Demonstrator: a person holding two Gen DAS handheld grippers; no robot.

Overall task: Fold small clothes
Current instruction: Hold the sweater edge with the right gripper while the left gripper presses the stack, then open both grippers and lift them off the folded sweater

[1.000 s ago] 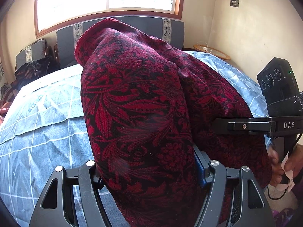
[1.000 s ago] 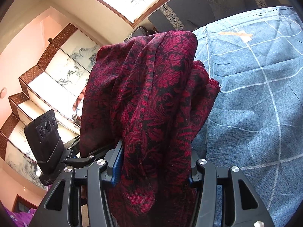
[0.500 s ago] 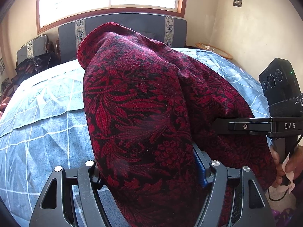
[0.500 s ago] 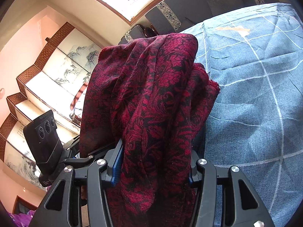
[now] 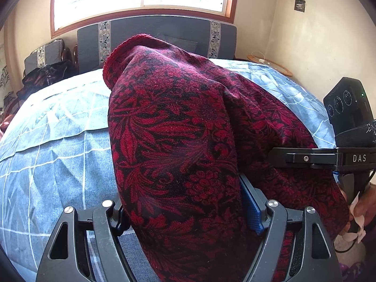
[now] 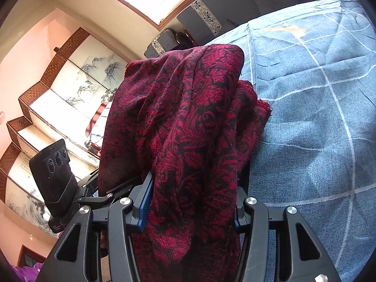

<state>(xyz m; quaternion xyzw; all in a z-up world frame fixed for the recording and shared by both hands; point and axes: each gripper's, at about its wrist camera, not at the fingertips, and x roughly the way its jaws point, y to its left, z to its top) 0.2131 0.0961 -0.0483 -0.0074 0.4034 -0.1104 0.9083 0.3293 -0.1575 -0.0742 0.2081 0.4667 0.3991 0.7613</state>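
Note:
A dark red cloth with a black floral pattern hangs between both grippers above the bed. My left gripper is shut on one bunched end; the cloth drapes over its fingers and hides the tips. My right gripper is shut on the other end of the cloth, which falls in folds over its jaws. The right gripper's body shows at the right of the left wrist view. The left gripper's body shows at the lower left of the right wrist view.
A bed with a blue checked cover lies below, also seen in the right wrist view. A grey headboard and window are behind. Dark bags sit at the far left. A painted folding screen stands beside the bed.
Both grippers have moved forward over the bed with the cloth; the headboard has come a little nearer. Both grips are unchanged.

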